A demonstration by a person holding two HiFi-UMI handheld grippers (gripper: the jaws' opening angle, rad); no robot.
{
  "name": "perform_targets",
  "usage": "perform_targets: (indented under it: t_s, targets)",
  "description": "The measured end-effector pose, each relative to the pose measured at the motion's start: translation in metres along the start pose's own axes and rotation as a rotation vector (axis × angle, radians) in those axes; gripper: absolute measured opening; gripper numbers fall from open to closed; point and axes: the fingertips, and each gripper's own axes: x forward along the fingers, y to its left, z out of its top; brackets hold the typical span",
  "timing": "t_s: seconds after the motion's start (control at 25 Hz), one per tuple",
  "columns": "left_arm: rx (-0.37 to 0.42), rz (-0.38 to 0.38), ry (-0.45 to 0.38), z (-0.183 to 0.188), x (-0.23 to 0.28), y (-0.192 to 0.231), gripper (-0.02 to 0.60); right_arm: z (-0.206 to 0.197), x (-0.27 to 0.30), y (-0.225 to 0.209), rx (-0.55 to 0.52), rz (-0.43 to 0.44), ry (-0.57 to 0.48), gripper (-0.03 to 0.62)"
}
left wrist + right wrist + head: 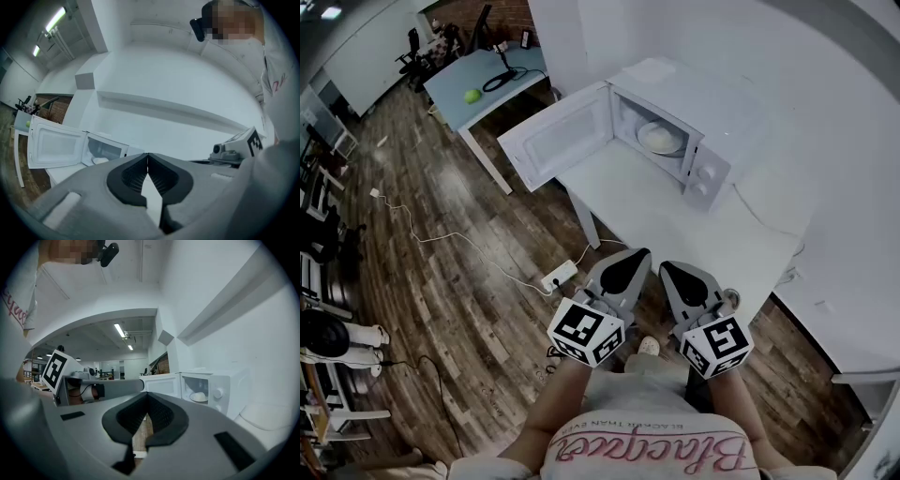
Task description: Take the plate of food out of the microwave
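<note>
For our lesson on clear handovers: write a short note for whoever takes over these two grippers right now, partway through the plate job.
Left gripper: shut, empty, held near the body, short of the table.
Right gripper: shut, empty, beside the left one.
Microwave: on the table, door swung open, plate of food inside.
Done: door is open.
Left: reach in, grip the plate, bring it out.

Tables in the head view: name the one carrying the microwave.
The white table at centre; the open microwave stands on it. The bluish table at upper left holds a green round thing.
</note>
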Motion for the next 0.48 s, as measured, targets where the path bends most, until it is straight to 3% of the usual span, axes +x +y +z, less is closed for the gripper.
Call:
perform_targets:
  t_s: [0.24,0.48]
  targets:
    - [-0.018,0.003,-0.038,0.009,0.029,0.009,0.008,0.006,0.015,-0.029,0.001,0.034,-0.007,0.006]
    - [-0.047,0.025,-0.022,0.009,0.054,0.018,0.009,0.008,0.024,-0.052,0.004,0.064,-0.009,0.006]
